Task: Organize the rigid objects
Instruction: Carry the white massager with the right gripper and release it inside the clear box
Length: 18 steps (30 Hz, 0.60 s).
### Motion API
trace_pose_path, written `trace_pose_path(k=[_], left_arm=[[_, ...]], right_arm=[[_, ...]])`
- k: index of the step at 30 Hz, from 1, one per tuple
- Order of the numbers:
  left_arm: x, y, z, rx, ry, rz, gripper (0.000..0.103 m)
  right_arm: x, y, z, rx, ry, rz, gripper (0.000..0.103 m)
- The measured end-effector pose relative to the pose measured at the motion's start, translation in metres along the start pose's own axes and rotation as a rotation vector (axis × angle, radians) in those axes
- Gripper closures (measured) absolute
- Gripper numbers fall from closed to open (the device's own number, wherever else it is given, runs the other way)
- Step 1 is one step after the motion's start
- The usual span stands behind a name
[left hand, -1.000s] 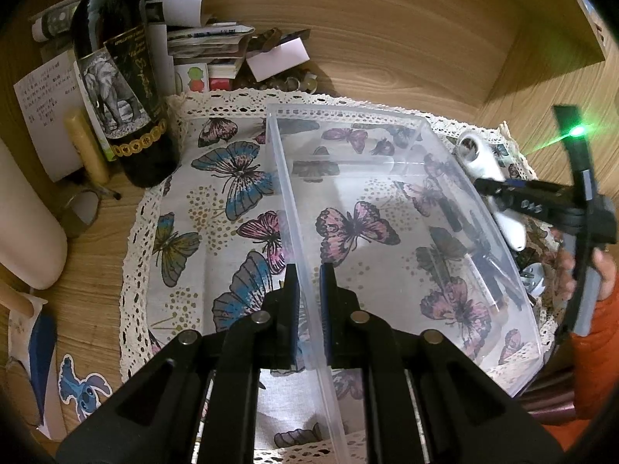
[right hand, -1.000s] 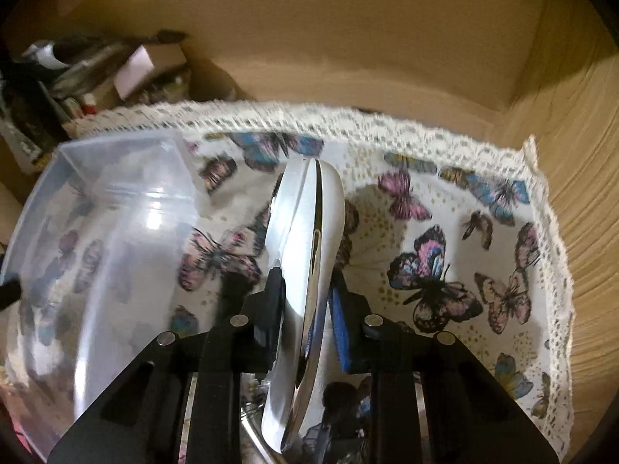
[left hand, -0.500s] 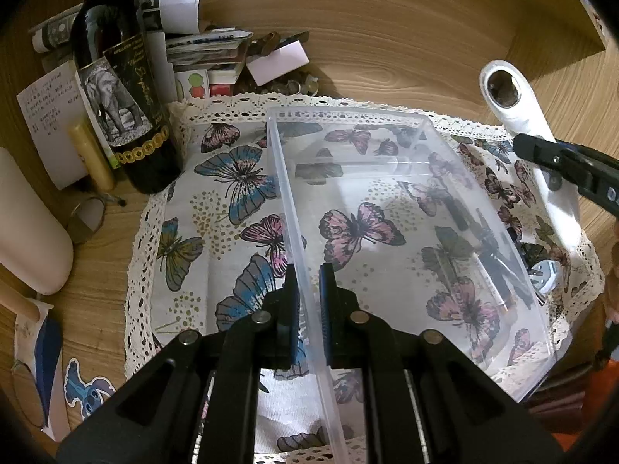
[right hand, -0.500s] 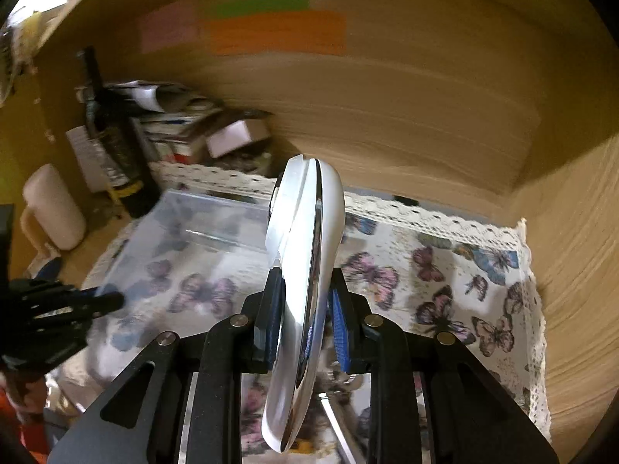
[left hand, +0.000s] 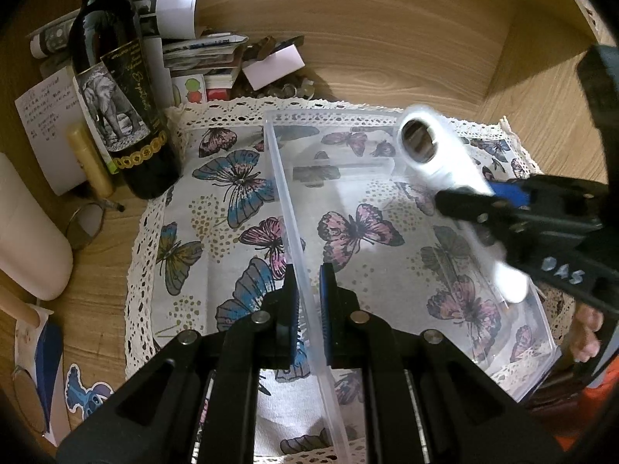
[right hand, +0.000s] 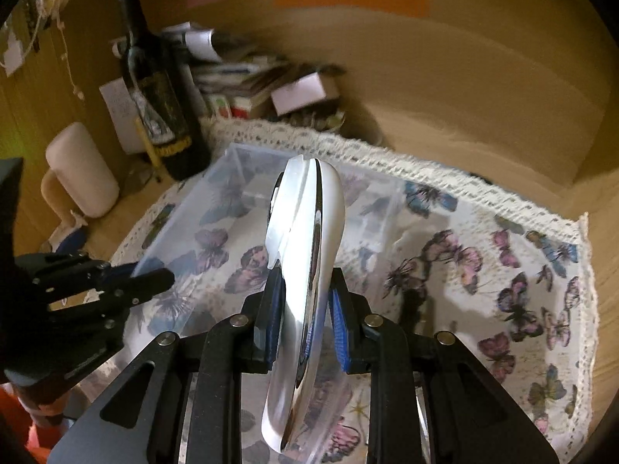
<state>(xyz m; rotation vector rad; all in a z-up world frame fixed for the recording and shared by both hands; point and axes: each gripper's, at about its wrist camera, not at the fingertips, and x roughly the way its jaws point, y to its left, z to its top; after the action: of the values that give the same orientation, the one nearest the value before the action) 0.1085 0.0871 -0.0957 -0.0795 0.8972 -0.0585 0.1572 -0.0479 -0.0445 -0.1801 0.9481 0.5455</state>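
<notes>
A clear plastic bin [left hand: 387, 232] lies on a butterfly-print cloth [left hand: 216, 208]. My left gripper [left hand: 307, 294] is shut on the bin's near-left wall, one finger inside and one outside. My right gripper [right hand: 305, 301] is shut on a white handheld device with a chrome seam [right hand: 309, 239]. In the left wrist view that white device [left hand: 437, 158] hangs blurred over the bin's right half, round head toward the back, with the right gripper [left hand: 468, 203] reaching in from the right. The left gripper [right hand: 154, 276] shows at the bin's [right hand: 240, 208] left edge in the right wrist view.
A dark wine bottle [left hand: 116, 89] stands at the cloth's back left, with stacked papers and small boxes [left hand: 209, 54] behind it. A white cylinder [left hand: 27, 239] lies at the left. Wooden walls close the back and right. A hand [left hand: 586, 332] shows at the right.
The right gripper has carried the white device up and leftward, from beside the bin's right wall to over the bin. The left gripper has kept its grip on the wall.
</notes>
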Motion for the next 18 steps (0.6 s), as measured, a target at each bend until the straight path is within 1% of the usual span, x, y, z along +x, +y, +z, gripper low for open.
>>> trace_pose_path(k=[5,11,13,18], left_arm=[[0.000,0.000,0.000,-0.001,-0.001,-0.001,0.092],[0.000,0.000,0.000,-0.001,0.000,0.000,0.092],[0.000,-0.001,0.001,0.000,0.000,0.002,0.092],[0.000,-0.003,0.001,0.001,0.001,0.007,0.092]], right_arm=[[0.016,0.002,-0.002,0.009,0.042,0.006,0.082],[0.025,0.002,-0.004,0.012,0.070,0.005,0.081],[0.022,0.002,-0.003,0.009,0.060,0.000,0.080],[0.003,0.002,-0.002,-0.016,-0.006,-0.027,0.076]])
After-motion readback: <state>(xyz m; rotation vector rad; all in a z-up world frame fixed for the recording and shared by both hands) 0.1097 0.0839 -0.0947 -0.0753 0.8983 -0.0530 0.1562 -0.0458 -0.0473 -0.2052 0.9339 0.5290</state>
